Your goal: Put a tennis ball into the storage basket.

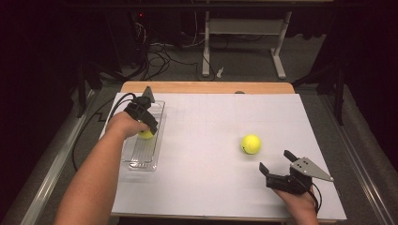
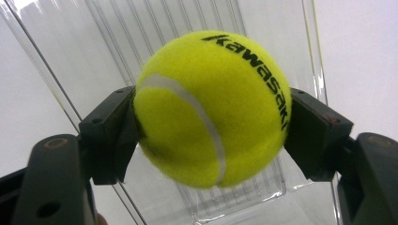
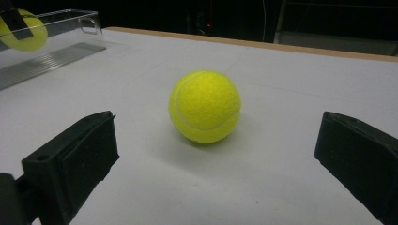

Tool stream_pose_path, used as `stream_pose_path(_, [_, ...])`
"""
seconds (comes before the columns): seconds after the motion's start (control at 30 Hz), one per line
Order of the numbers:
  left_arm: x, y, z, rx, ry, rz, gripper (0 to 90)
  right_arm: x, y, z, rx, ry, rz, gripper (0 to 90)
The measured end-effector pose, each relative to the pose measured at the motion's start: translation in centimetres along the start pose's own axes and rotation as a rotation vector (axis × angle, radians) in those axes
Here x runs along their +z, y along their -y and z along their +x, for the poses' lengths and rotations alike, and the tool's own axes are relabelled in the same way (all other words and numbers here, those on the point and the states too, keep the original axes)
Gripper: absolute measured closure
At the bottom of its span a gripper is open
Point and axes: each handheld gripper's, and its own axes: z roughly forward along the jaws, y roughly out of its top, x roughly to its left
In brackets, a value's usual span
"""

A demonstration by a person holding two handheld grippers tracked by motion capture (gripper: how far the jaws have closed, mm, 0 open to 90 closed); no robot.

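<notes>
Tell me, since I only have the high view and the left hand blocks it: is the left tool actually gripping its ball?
Observer: Yes. In the left gripper view both pads press the held ball at its sides, over the clear tray.
Operator: Any marking on it?
Observer: Black lettering reading "kawasaki" runs across its top.
Operator: And the right tool?
Observer: In the right gripper view the right tool stands wide open, and the loose ball sits on the white table ahead of the gap, touching neither jaw.
</notes>
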Motion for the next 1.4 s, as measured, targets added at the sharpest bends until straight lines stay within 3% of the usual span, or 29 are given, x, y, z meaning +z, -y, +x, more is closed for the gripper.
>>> stream_pose_path(0.17, [-0.4,-0.2,0.0,-0.013,0.011,-0.020,22.3,0.0,0.0,0.0,0.000,-0.002,0.001,0.2])
stream_pose_path(0.27, [-0.7,-0.2,0.1,-0.002,0.014,-0.008,18.5,0.0,0.0,0.0,-0.002,-0.002,0.001,0.2])
stream_pose_path(0.6, [-0.9,-0.1,0.1,-0.010,0.016,-0.016,19.5,0.1,0.0,0.1,-0.001,-0.004,0.003,0.2])
stream_pose_path(0.63, [-1.7,-0.2,1.0,0.134,0.018,0.106,19.7,0.1,0.0,0.1,-0.001,-0.004,0.004,0.2])
stream_pose_path(0.67, [-1.8,-0.2,1.1,0.143,0.008,0.115,19.9,0.1,0.0,0.1,-0.001,-0.004,0.004,0.2])
stream_pose_path(1.1, [-1.9,0.4,0.1,0.023,0.004,0.006,21.9,0.2,0.0,0.1,-0.003,-0.005,0.005,0.2])
stream_pose_path(1.2, [-2.0,0.6,-0.1,0.014,0.011,-0.006,22.0,0.2,0.0,0.2,-0.004,-0.004,0.005,0.2])
stream_pose_path(1.4, [-2.3,1.0,-0.5,0.036,0.010,0.007,22.1,0.2,0.0,0.2,-0.007,-0.005,0.006,0.2])
